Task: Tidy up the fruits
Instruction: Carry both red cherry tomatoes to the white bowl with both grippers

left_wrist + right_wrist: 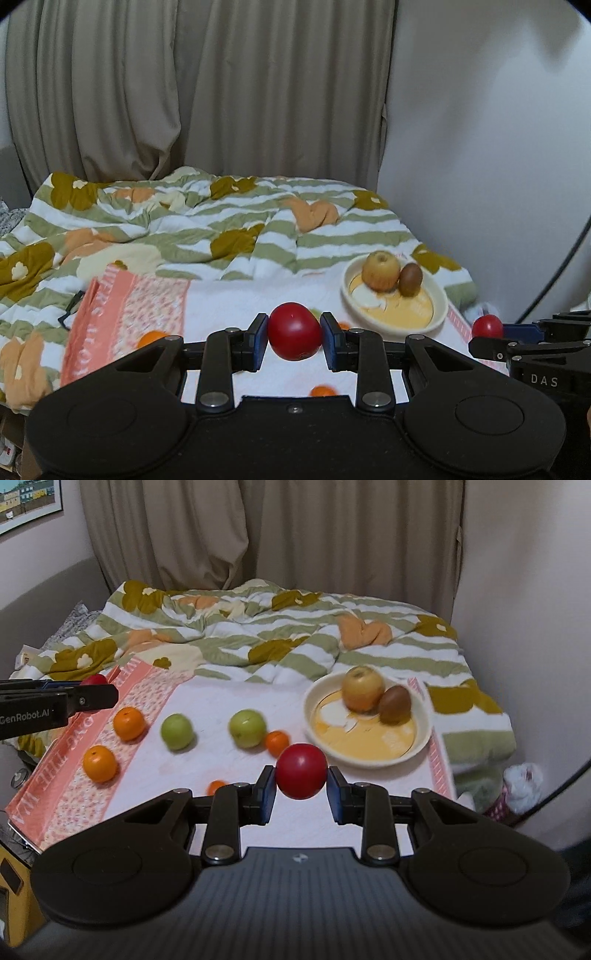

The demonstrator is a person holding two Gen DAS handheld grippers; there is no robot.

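My left gripper [294,326] is shut on a red round fruit [291,336], held above the white cloth. In the right wrist view my right gripper [301,775] is shut on a second red fruit [301,764], just in front of the cream plate [369,746]. On that plate [406,314] lie a yellowish apple [362,688] and a kiwi [395,704]. Two green apples [177,731] [247,727] and several oranges [129,723] [99,763] [277,743] lie loose on the cloth. Each gripper shows at the edge of the other's view: the right gripper [489,328] and the left gripper [98,688].
A white cloth with pink patterned borders [221,698] covers the near part of a bed. Behind it lies a rumpled striped floral quilt [258,627]. A beige curtain [295,535] hangs behind the bed, a wall stands close on the right, and a plastic bag [522,786] sits below the bed's right edge.
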